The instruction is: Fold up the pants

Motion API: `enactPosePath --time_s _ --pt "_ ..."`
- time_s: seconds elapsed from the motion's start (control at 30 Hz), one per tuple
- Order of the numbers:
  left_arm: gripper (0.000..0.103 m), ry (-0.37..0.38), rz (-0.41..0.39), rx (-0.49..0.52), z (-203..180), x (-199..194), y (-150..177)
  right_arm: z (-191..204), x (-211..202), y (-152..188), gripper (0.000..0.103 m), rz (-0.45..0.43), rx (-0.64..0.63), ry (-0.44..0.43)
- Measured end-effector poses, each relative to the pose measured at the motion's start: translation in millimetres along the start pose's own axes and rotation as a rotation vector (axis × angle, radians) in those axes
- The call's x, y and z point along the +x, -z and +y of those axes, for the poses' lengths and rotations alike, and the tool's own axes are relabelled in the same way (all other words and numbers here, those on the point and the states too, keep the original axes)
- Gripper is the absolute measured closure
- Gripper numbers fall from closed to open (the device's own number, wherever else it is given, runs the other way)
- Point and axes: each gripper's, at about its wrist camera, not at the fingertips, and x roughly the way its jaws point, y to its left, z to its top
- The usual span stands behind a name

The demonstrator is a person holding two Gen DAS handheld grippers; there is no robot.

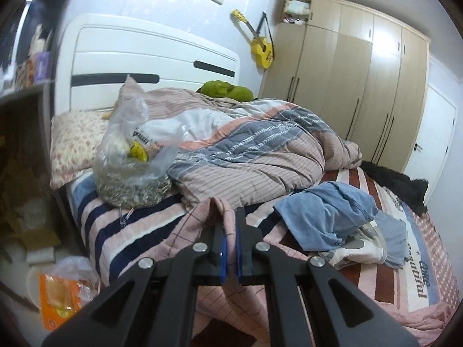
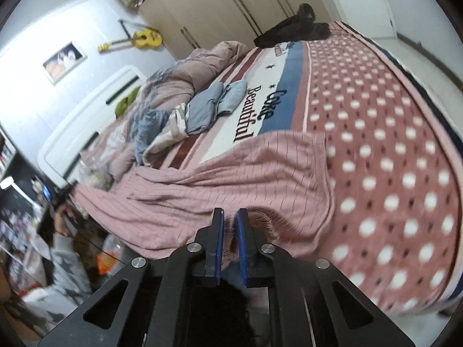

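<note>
While the pink grid-checked cotton pants [image 2: 231,173] lie spread across the near edge of the striped and polka-dotted bed cover [image 2: 390,144], the left gripper [image 1: 230,225] has its blue-padded fingers [image 1: 222,248] pinched narrow on a raised fold of that pink fabric. The right gripper [image 2: 230,219] grips the gathered elastic waistband of the pants between its nearly closed fingers [image 2: 241,240]. Farther up the bed, a crumpled pile of light blue clothes [image 1: 332,211] sits beside a rumpled striped quilt [image 1: 246,150], with a clear plastic bag of seeds [image 1: 130,159] near the floral pillow [image 1: 75,141].
</note>
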Motion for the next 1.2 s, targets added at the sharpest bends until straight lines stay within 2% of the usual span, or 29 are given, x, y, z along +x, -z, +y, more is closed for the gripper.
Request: enactPosePath --time_s 0.07,0.2,0.27,0.33,0.4,0.47,0.57,0.63,0.7,0.73,0.77,0.87,1.03,1.2 --pt "0.101 0.001 0.025 0.01 -6.6 9.2 -3.0 -1.1 8.5 -6.6 0.098 0.026 -0.033 0.022" --pt "0.101 0.004 0.049 0.02 -15.8 19.0 2.9 -12.6 22.4 2.1 0.092 0.096 -0.005 -0.004" --pt "0.101 0.011 0.052 0.022 -18.3 19.2 6.7 -19.8 25.1 18.9 0.057 0.123 0.01 0.004" --pt "0.101 0.013 0.059 0.027 -21.6 20.5 7.9 -28.3 28.0 39.4 0.047 0.15 0.048 -0.01" --pt "0.101 0.01 0.062 0.033 -25.8 21.0 7.8 -35.5 30.4 57.0 0.046 0.167 0.093 -0.051" --pt "0.101 0.01 0.062 0.031 -29.3 21.0 7.5 -36.9 34.7 70.9 0.04 0.166 0.13 -0.112" --pt "0.101 0.017 0.058 0.028 -30.7 19.3 7.2 -33.3 45.7 75.0 0.038 0.148 0.16 -0.134" --pt "0.101 0.017 0.055 0.033 -31.8 17.5 6.9 -30.3 55.5 71.2 0.038 0.135 0.155 -0.088" --pt "0.101 0.016 0.055 0.033 -29.8 15.1 6.9 -30.7 64.6 66.9 0.06 0.131 0.16 -0.049" --pt "0.101 0.017 0.056 0.031 -27.9 13.3 6.7 -31.1 67.5 65.2 0.093 0.132 0.165 -0.051" --pt "0.101 0.017 0.056 0.03 -25.6 11.1 6.1 -31.9 69.3 63.8 0.097 0.14 0.18 -0.062" --pt "0.101 0.009 0.046 0.028 -18.9 2.5 2.9 -26.2 57.4 61.1 0.098 0.105 0.176 -0.078" --pt "0.101 0.013 0.037 0.033 -18.1 -6.2 -6.1 -14.7 12.0 50.4 0.099 0.0 0.185 -0.129" --pt "0.101 -0.018 0.089 0.07 -28.8 12.9 -15.6 -3.5 -9.7 16.6 0.099 -0.076 0.131 -0.097"
